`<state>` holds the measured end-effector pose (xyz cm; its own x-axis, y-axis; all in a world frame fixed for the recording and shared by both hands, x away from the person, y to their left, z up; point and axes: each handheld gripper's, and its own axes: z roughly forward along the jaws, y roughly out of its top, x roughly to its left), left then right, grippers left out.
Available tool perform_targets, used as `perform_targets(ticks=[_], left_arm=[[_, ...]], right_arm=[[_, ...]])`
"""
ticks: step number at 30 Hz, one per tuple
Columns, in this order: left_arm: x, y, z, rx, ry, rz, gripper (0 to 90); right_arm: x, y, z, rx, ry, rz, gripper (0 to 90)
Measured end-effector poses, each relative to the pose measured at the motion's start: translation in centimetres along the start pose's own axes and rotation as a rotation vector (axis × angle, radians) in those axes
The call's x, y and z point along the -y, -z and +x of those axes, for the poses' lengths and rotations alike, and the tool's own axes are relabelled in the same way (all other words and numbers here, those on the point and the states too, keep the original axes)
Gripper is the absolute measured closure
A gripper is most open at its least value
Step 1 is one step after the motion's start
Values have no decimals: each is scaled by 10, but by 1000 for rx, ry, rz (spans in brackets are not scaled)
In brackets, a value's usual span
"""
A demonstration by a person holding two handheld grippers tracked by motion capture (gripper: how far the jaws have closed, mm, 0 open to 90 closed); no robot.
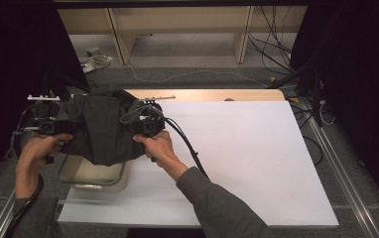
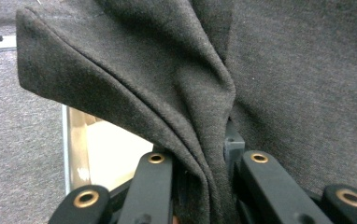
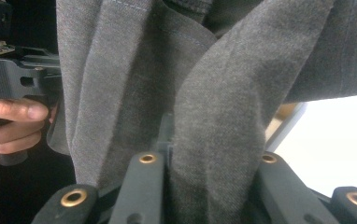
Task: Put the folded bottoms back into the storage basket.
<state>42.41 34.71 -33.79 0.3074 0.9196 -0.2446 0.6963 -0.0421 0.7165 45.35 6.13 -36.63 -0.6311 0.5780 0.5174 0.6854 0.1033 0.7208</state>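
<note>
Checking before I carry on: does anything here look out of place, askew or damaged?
Nothing stands out. The dark grey garment hangs bunched between the left gripper and the right gripper, both shut on its fabric, above the metal-rimmed bin at the table's left edge. No tear or spill shows.

Before you, a white table top [image 1: 247,158], grey carpeted floor [image 1: 187,74], wooden shelving legs [image 1: 118,34], trailing cables [image 1: 272,49], dark surroundings.
</note>
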Motion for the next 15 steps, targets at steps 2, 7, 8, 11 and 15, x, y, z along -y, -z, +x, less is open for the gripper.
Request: perform_targets(ticks=[2,7,8,11,15], left_arm=[[1,0,1,-1,0,0,789],[3,-1,7,-15,-12,12,789],[4,-2,8,-19,-7,13,789],[5,-3,11,-26,3,17,788],[7,-3,17,-29,10,23,788]], right_arm=[[1,-3,1,0,-5,0,752],[3,-9,2,3,-7,13,752],[4,-11,2,2,-8,15,752],[6,-17,5,-1,-13,22,752],[7,-21,6,-1,-14,26,752]])
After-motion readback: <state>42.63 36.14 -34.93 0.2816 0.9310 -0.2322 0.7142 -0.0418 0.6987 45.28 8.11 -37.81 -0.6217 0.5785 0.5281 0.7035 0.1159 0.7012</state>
